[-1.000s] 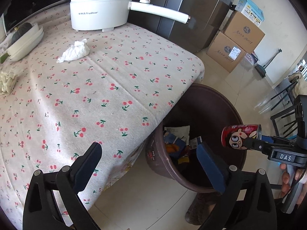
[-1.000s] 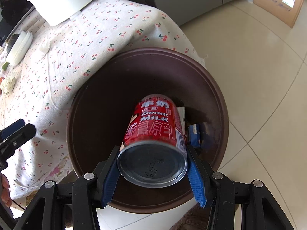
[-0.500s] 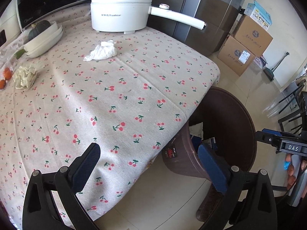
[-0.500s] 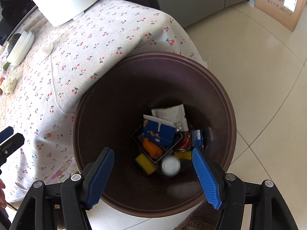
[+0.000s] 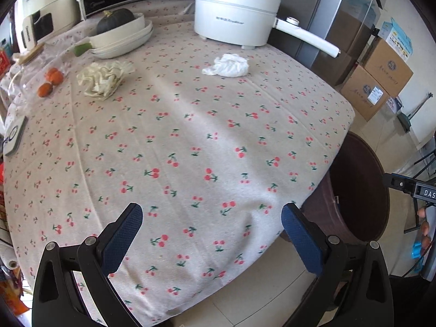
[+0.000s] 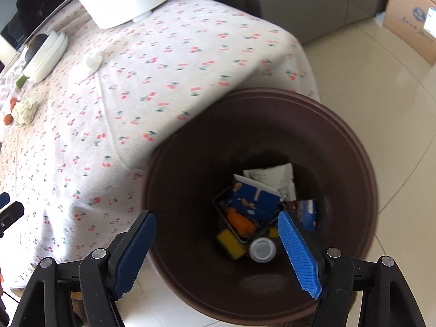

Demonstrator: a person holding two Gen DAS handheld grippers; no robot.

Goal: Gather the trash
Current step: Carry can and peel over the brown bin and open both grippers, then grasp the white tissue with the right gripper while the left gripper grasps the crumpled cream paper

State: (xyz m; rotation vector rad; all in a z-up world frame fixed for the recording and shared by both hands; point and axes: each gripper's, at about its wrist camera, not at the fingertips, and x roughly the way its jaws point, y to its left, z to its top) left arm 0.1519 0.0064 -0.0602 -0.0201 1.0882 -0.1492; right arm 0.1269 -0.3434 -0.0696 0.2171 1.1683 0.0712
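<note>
Left gripper (image 5: 212,238): lower centre of the left wrist view, over the near edge of the cherry-print tablecloth (image 5: 190,141); black arms with dark blue pads spread wide, nothing between them.
Crumpled cream wrapper (image 5: 105,77): upper left of the left wrist view, lying on the cloth just right of two small orange fruits (image 5: 50,83).
Crumpled white tissue (image 5: 227,65): upper centre of the same view, on the cloth in front of the white electric pot with long handle (image 5: 237,17), apart from it.
Right gripper (image 6: 216,248): lower centre of the right wrist view, above the mouth of the round dark brown plastic bin (image 6: 354,147); jaws opening, ribbed blue pads wide apart, nothing held.
Bin position: on the pale tiled floor, right of centre, its rim against the hanging cloth at the table corner.
Bin contents: blue carton (image 6: 254,199), white paper, orange scrap, yellow sponge (image 6: 231,244), and a silver-ended drink can (image 6: 263,249) lying at the bottom.
</note>
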